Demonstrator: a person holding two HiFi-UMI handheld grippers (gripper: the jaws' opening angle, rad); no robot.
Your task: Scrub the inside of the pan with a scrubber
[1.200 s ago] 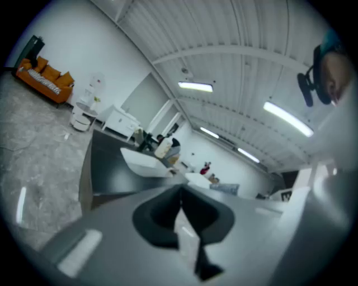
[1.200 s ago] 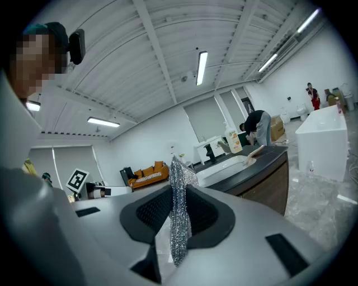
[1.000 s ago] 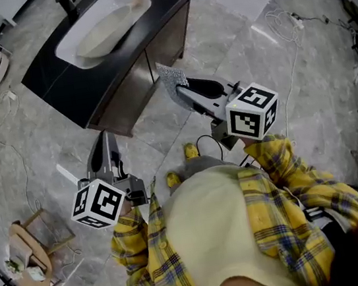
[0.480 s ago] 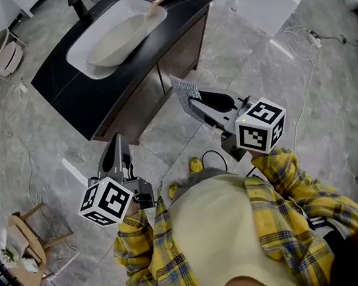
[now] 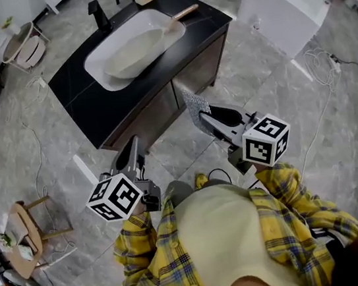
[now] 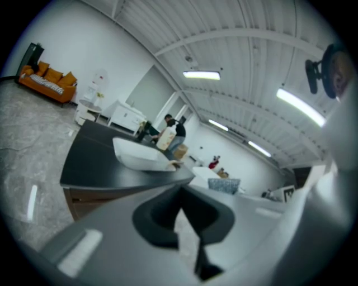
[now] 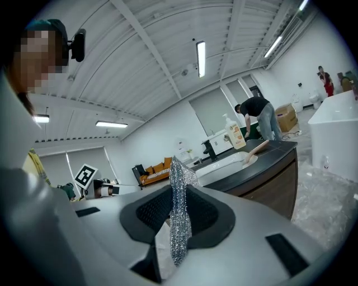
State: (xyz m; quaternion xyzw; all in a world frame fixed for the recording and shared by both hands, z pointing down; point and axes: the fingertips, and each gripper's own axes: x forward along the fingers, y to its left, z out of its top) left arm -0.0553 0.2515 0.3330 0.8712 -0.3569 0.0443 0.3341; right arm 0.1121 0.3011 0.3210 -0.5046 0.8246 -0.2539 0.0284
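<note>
Right gripper (image 5: 203, 117) pinches the scrubber (image 5: 194, 103), left gripper (image 5: 133, 144) closed empty, the likely pan (image 5: 138, 50) well ahead.

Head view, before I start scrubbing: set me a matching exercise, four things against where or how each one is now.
Things:
1 scrubber
2 pan
3 left gripper
4 faucet

States:
A lying in the sink
B jaws together, nothing between them
C clamped in the right gripper
D standing on the counter beside the sink

Pairs: 1-C, 2-A, 3-B, 4-D
</note>
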